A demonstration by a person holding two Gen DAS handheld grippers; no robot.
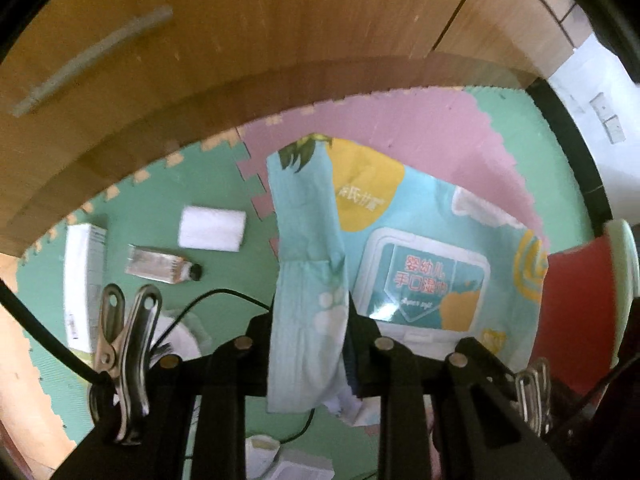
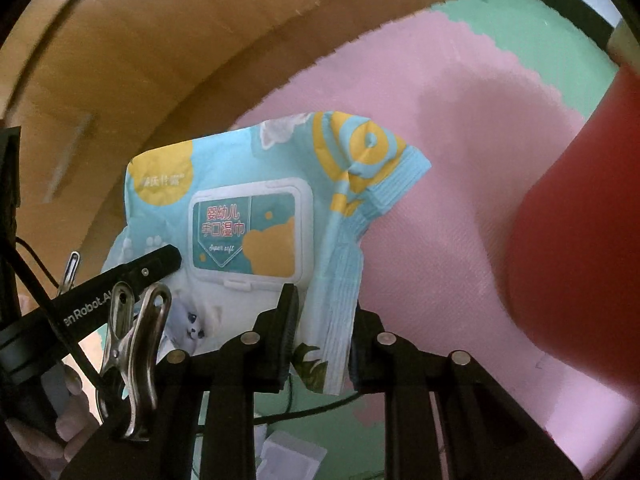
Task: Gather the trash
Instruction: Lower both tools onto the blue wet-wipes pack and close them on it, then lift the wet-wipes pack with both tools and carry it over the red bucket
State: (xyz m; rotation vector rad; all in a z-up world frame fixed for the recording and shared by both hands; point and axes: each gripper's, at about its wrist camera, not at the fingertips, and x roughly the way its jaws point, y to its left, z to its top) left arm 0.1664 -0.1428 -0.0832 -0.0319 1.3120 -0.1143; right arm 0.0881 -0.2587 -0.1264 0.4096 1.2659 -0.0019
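Left wrist view: one empty wet-wipe packet [image 1: 400, 248], turquoise with yellow circles and a white flip lid, hangs in the air between two handheld grippers above a foam puzzle mat [image 1: 160, 208] of green and pink tiles. The left gripper [image 1: 310, 320] has its two black fingers pressed against a crimped end seam of the packet, which runs upright through the gap. From there the packet's long axis stretches away to the right, its printed face turned toward the camera and the far end sagging near a red bin [image 1: 576, 308] whose rim is cut off at the frame edge.

Right wrist view shows the right gripper [image 2: 324, 328] pinching the opposite end, fingers narrowed onto the folded blue seam, with the packet [image 2: 248, 216] fanning up and to the left. A black finger [image 2: 160, 264] of the other gripper crosses its lower left corner. The bin [image 2: 580, 220] fills the right side as a red blur.

On the green tiles to the left lie three other items: one white rectangular pad [image 1: 212, 228], one small bottle [image 1: 164, 266] on its side with its dark cap pointing right, and one tall white box [image 1: 84, 284], its print too smeared to read. Pale scraps below the left gripper are half hidden behind it. A wooden cabinet [image 1: 240, 40] backs the scene.
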